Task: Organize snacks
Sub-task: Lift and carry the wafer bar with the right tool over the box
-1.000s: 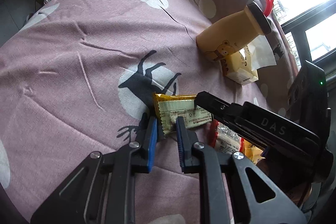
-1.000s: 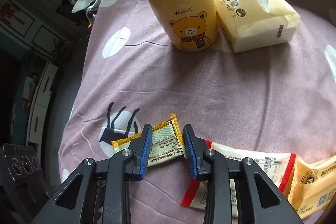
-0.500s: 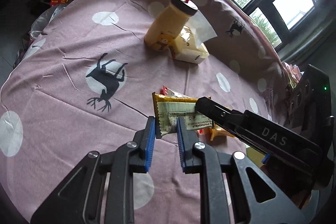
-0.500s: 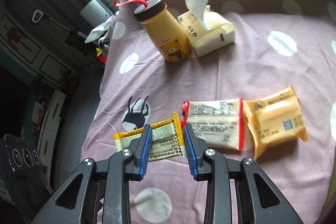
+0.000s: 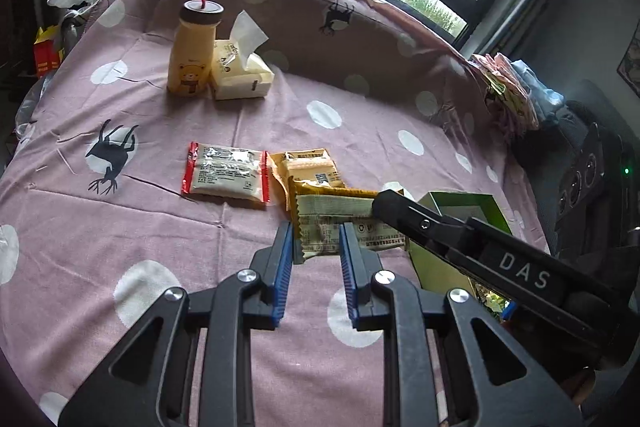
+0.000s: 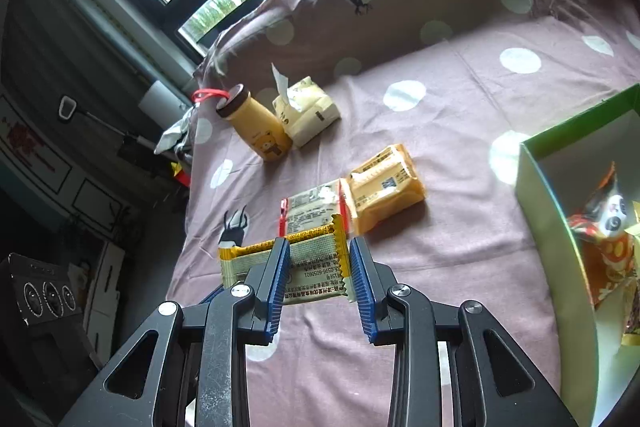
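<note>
green box (image 6: 536, 187): panda snack (image 6: 608, 227) inside | both grippers (left (image 5: 316, 243), right (image 6: 320, 267)) grasping yellow wafer packet (image 6: 312, 259)

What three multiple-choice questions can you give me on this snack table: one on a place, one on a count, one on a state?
1. Where does the tissue pack stand?
A. beside the bear bottle
B. on the floor
C. atop a snack

2. How many snack packets lie unheld on the cloth?
A. one
B. two
C. four

3. The yellow-edged packet is:
A. lying flat
B. torn open
C. gripped at both ends

Key:
1 A: they stand side by side.
2 B: only the red-edged packet and the orange packet.
3 C: the left gripper and right gripper are each shut on an end.
</note>
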Available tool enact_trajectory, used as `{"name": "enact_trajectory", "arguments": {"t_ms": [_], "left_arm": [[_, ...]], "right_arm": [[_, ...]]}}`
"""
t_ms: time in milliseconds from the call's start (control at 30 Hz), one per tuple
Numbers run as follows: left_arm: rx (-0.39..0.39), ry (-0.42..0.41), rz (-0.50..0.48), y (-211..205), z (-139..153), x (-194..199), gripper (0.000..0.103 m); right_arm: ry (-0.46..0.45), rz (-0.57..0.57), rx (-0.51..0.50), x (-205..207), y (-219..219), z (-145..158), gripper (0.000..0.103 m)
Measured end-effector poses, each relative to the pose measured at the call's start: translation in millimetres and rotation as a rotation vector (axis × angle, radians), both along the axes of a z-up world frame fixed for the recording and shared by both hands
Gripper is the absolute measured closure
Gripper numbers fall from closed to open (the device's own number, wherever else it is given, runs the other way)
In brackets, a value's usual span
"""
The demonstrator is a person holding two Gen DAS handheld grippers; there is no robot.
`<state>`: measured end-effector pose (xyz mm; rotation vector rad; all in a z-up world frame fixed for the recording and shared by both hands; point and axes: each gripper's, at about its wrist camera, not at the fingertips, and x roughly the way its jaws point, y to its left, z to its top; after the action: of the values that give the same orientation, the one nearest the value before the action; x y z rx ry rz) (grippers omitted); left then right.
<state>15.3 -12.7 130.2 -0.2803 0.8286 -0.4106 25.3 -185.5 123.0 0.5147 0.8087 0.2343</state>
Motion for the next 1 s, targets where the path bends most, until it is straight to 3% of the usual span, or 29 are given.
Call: {"name": "enact_trajectory", "arguments": {"t_ms": [600, 900, 1000], "left_arm": [[0.015, -0.048, -0.116, -50.7, 9.8, -22.4, 0.08], [-0.053, -0.057, -0.207, -84.8, 11.6, -24.1, 0.077], [-0.043, -0.066, -0.242, -100.6, 11.7, -28.7, 0.077]], "right_arm": [[-0.048, -0.138, 0.014, -48.8, -48.2, 7.6, 0.069], [-0.06, -0.244, 0.002, -68.4, -80.8, 10.5, 0.069], [-0.06, -0.282, -0.003, -74.4, -95.3, 11.9, 0.069]]}}
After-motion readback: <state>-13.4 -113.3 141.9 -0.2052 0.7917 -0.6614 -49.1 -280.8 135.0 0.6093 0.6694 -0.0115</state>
